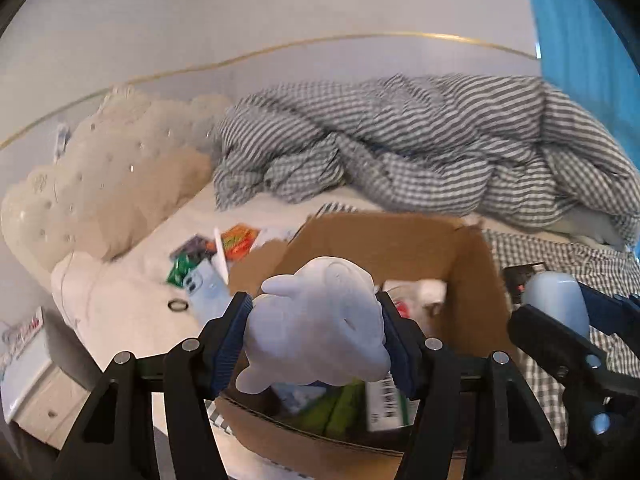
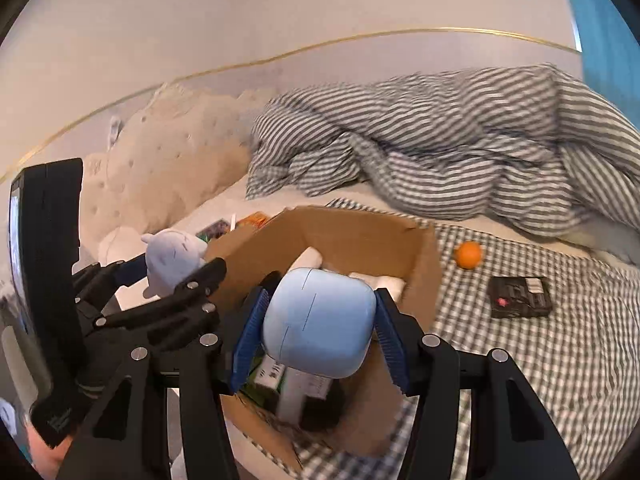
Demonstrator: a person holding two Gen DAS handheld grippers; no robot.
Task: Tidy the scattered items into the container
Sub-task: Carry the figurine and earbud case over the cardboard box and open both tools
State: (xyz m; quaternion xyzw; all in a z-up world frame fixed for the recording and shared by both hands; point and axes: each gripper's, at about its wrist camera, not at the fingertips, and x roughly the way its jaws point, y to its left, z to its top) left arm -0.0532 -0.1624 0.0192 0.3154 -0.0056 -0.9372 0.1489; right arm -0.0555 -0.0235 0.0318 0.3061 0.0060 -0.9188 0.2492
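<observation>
Over the open cardboard box (image 1: 404,248), the left gripper (image 1: 316,332) has its jaws clamped on a pale plush (image 1: 316,320), the right gripper (image 2: 318,328) on a smooth, rounded light-blue case (image 2: 318,322).

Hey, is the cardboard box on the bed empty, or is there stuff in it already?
Not empty. The cardboard box has its flaps open, with white items and green packaging visible inside.
</observation>
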